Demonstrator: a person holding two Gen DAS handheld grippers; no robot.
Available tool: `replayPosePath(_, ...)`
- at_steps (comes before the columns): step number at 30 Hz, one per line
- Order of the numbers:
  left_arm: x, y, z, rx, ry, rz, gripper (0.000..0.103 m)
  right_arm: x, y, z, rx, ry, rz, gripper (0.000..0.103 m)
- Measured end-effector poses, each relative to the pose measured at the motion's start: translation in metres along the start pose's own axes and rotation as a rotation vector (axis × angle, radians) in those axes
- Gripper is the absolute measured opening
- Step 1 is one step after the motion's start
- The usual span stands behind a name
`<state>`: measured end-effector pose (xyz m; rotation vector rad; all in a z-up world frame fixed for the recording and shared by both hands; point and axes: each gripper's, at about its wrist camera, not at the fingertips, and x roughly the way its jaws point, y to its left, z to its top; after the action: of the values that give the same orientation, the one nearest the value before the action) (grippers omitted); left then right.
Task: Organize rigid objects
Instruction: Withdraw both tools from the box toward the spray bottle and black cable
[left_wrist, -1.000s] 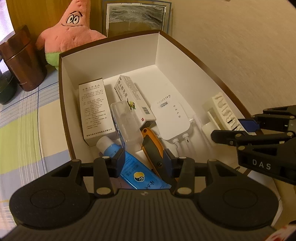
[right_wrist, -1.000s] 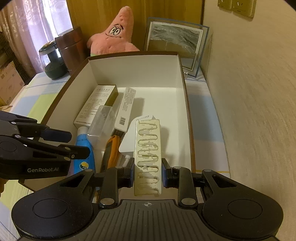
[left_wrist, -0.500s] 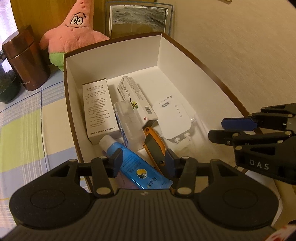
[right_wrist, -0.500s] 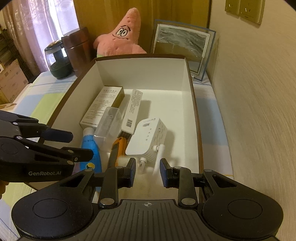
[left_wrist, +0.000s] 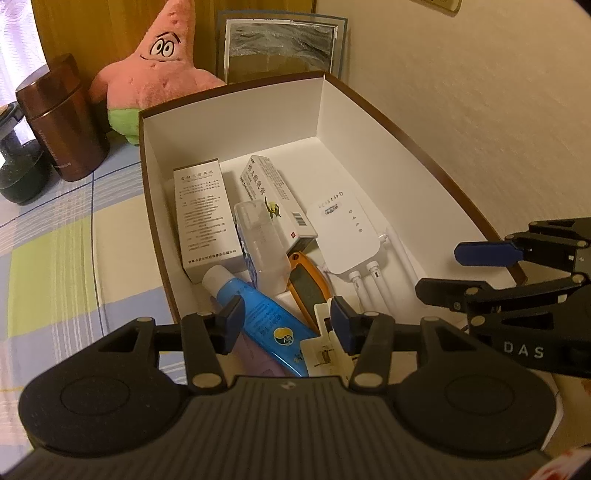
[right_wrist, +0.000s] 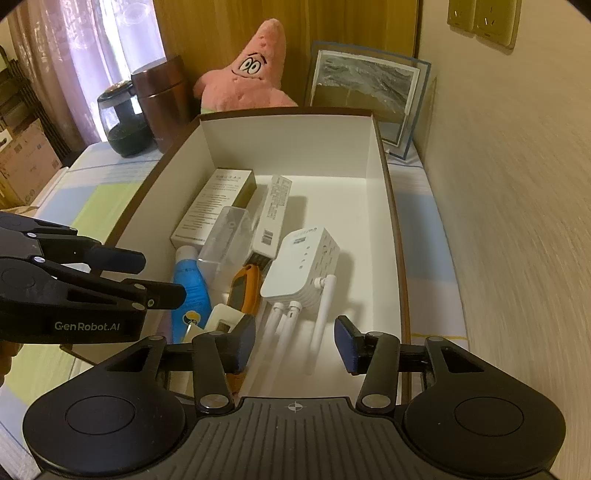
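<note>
Right gripper (right_wrist: 295, 341) over the near end of the open box (left_wrist: 424, 155); jaws opening, nothing pinched between them. The cream slotted holder it clasped a second ago is gone from its grip. A cream piece (right_wrist: 223, 319) now lies in the box's near left corner, touching the blue bottle (right_wrist: 190, 291) and the orange utility knife (right_wrist: 245, 284); likely that same holder, though half hidden.

Left gripper (left_wrist: 286, 319) hangs over that corner, fingers released, gripping nothing.

White Wi-Fi repeater (right_wrist: 301, 269) lies mid-box, antennas toward the near wall. Two cartons and a clear case sit along the left wall.

Reading: one more rigid item boxed; both grippers free.
</note>
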<state>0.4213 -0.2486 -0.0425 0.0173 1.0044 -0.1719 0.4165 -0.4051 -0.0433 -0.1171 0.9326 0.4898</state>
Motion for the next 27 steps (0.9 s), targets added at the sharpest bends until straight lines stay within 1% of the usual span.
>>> replayPosePath(8, -0.014, -0.003, -0.004, -0.007, -0.030, 0.016, 0.047, -0.009, 0.005, -0.004, -0.004, -0.022, 0.009, 0.049)
replayPosePath(16, -0.037, -0.006, -0.015, -0.011, -0.069, 0.020, 0.048, -0.027, 0.010, -0.011, 0.000, -0.059, 0.026, 0.051)
replayPosePath(21, -0.057, 0.001, -0.032, -0.021, -0.087, 0.016, 0.048, -0.044, 0.019, -0.018, 0.026, -0.103, 0.049, 0.054)
replayPosePath(27, -0.082, 0.019, -0.056, -0.030, -0.100, 0.012, 0.048, -0.064, 0.043, -0.031, 0.058, -0.152, 0.059, 0.056)
